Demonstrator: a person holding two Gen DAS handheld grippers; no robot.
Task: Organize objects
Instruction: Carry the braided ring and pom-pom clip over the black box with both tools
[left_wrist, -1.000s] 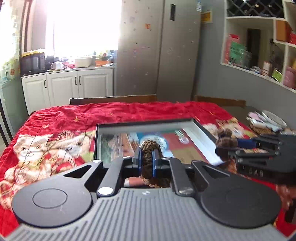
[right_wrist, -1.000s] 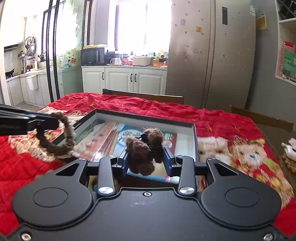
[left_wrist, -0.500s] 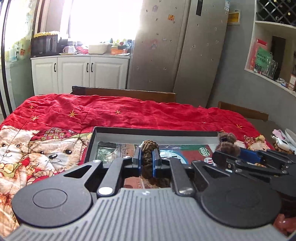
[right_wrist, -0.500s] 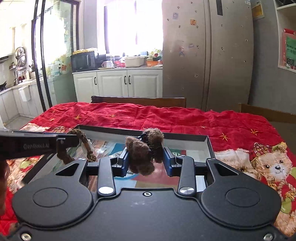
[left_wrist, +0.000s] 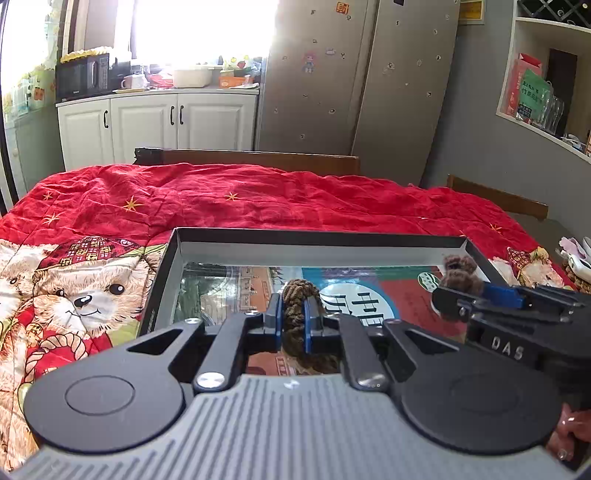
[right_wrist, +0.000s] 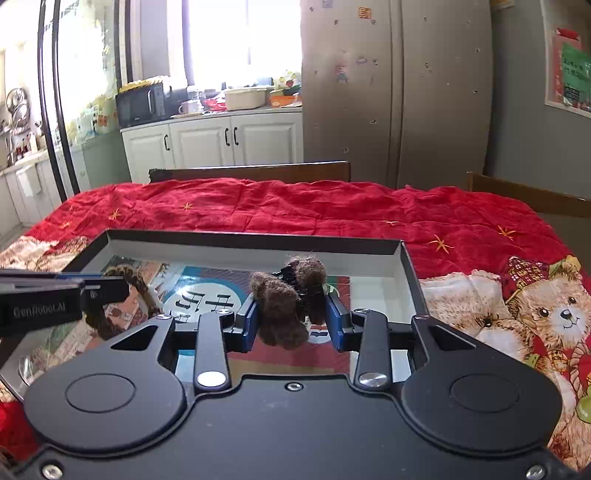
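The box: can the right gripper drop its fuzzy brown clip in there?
Probably yes. The right gripper holds the clip above the open box, with nothing covering it.

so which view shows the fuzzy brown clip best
The right wrist view: the fuzzy brown clip sits centred between the right gripper fingers, both lobes visible. The left wrist view catches it only small at the right edge, partly hidden by that gripper.
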